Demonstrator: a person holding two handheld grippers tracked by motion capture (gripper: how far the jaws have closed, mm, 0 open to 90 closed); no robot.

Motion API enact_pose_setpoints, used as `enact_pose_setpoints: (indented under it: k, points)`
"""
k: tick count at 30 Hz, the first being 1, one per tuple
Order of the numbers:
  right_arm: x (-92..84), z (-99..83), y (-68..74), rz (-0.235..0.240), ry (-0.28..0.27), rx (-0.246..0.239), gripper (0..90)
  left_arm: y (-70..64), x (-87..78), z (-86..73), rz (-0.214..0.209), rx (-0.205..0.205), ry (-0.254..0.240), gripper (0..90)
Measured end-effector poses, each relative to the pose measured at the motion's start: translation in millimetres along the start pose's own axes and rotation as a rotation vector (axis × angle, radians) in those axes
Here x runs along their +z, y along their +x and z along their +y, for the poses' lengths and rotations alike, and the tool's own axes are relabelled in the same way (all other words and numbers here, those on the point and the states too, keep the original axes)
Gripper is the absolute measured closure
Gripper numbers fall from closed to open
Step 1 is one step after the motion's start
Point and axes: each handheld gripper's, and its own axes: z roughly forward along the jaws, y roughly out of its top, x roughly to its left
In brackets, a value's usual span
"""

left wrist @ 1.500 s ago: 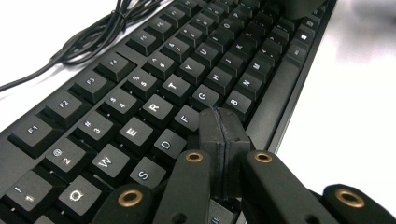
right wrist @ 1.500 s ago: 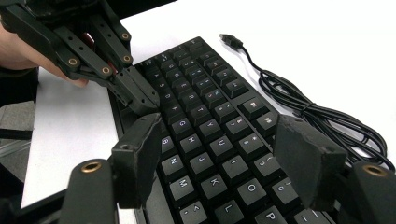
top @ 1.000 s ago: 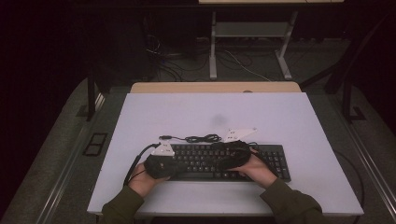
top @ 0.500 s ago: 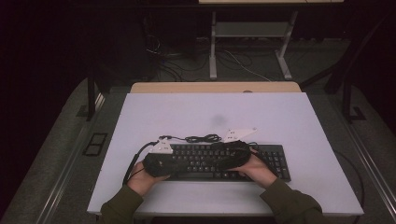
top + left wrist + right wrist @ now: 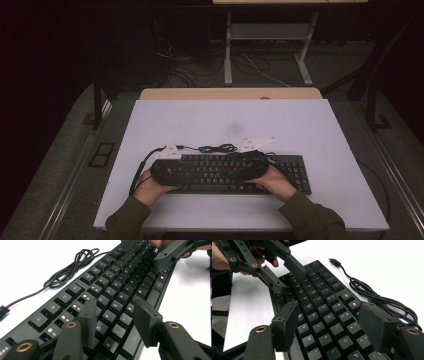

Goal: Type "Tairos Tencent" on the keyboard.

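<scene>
A black keyboard (image 5: 292, 172) lies near the front edge of the white table (image 5: 230, 120), and its black cable (image 5: 215, 148) is coiled just behind it. My left gripper (image 5: 116, 320) hovers over the left letter keys. Its jaws have just been opening and now stand apart with nothing between them. My right gripper (image 5: 330, 325) hangs open over the right letter keys, close above them. The two grippers point at each other: the left gripper (image 5: 287, 275) shows at the top left of the right gripper view, and the right gripper (image 5: 240, 166) meets it mid-keyboard in the high view.
The cable ends in a loose USB plug (image 5: 334, 262) on the bare tabletop. Behind the keyboard the white surface runs back to a wooden desk edge (image 5: 230, 93). A metal frame (image 5: 227, 50) and floor cables lie beyond it in the dark.
The left gripper has edged slightly farther over the keyboard toward the right gripper. The right hand has stayed where it was.
</scene>
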Motion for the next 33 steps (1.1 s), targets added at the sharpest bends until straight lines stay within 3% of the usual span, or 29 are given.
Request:
enact_pose_setpoints:
  k: [9, 12, 15, 22, 33]
  points:
    - [0.2, -0.1, -0.1, -0.001, 0.000, 0.002, 31.7, 10.3, -3.8, 2.2, 0.023, -0.013, -0.009, 49.4]
    - [0.2, -0.2, 0.0, -0.001, 0.000, 0.002, 31.7, 15.2, -4.6, 2.3, 0.043, -0.015, -0.015, 55.6]
    - [0.5, -0.2, 0.0, 0.000, 0.001, 0.003, 31.7, 20.8, -3.9, 1.4, 0.056, -0.023, -0.012, 67.7]
    - [0.6, -0.2, 0.4, -0.001, 0.002, 0.001, 31.7, 25.2, 1.5, 0.1, 0.063, -0.013, 0.007, 88.1]
    - [1.0, -0.2, 0.6, -0.001, 0.002, 0.000, 31.7, 24.7, 14.3, -1.3, 0.058, 0.007, 0.057, 89.0]
